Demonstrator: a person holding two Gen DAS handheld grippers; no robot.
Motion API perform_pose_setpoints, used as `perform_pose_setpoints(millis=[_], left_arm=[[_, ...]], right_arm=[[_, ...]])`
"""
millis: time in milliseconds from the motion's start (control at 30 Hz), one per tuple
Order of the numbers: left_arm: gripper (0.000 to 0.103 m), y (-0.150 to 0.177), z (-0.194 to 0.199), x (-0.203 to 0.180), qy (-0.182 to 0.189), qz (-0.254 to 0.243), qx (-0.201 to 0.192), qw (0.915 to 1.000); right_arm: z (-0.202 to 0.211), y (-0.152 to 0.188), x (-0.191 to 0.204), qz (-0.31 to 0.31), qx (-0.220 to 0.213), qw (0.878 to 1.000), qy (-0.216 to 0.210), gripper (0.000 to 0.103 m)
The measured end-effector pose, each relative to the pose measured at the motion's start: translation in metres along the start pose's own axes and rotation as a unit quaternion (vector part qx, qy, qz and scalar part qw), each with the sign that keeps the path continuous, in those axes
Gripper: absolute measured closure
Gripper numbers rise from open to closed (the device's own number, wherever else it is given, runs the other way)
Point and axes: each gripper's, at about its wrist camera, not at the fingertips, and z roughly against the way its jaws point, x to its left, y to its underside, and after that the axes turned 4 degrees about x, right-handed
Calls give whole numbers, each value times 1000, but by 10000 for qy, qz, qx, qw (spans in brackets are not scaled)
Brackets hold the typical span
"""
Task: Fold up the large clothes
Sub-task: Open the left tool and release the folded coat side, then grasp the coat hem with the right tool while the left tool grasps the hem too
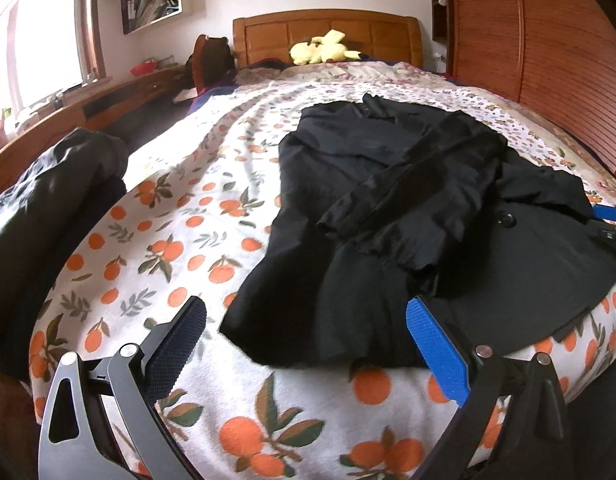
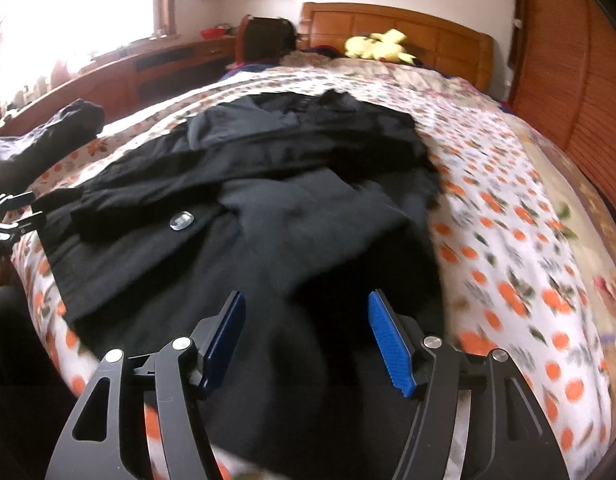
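A large black coat (image 1: pixel 388 208) lies spread on the bed, one sleeve folded across its body; it also shows in the right wrist view (image 2: pixel 267 216), with a shiny button (image 2: pixel 181 221). My left gripper (image 1: pixel 303 320) is open and empty, hovering just above the coat's near hem. My right gripper (image 2: pixel 303 304) is open and empty over the coat's lower right part. The right gripper's tip shows at the right edge of the left wrist view (image 1: pixel 610 224); the left gripper shows at the left edge of the right wrist view (image 2: pixel 11 216).
The bed has an orange-print sheet (image 1: pixel 187 240). A pile of dark clothes (image 1: pixel 47 208) lies at its left edge. A yellow plush toy (image 1: pixel 324 50) sits by the wooden headboard (image 1: pixel 328 28). A wooden wardrobe (image 1: pixel 548 60) stands on the right, a desk (image 1: pixel 107 100) on the left.
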Motion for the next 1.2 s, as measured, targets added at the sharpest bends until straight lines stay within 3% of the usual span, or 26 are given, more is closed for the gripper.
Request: perform_pose_setpoints(millis=[200,300,467,600,833,867,900,1000,1200], left_arm=[[2,5,-1,14,-41,55,50,10000],[2,7,-1,17,-47,94,65,9999],[2,10,-6,22,-73,105,143,9998],[2,12,-9,27,-74,140,197,9997],[2,10,-10,33,-46,189,212,9996],[2,10,-10,33,-44,197,214,9996],[2,10,-10,34,-36,212,218,9995],[2,9,-11,36,-23,246,227,9994],[2,7,-13,37,-6,295,229,9993]], right_arm=[[21,23,-38,-379,106,9985,392,42],[23,30,-50,-540,188,9977,371,42],[25,37,-49,-660,169,9972,307,42],[17,37,-36,-446,314,9981,283,52],[8,37,-34,-395,391,9976,406,52],[7,37,-33,-375,393,9976,426,57],[8,37,-32,-327,386,9979,408,78],[15,35,-31,-262,199,9990,300,98],[43,26,-36,-402,-361,9982,262,100]])
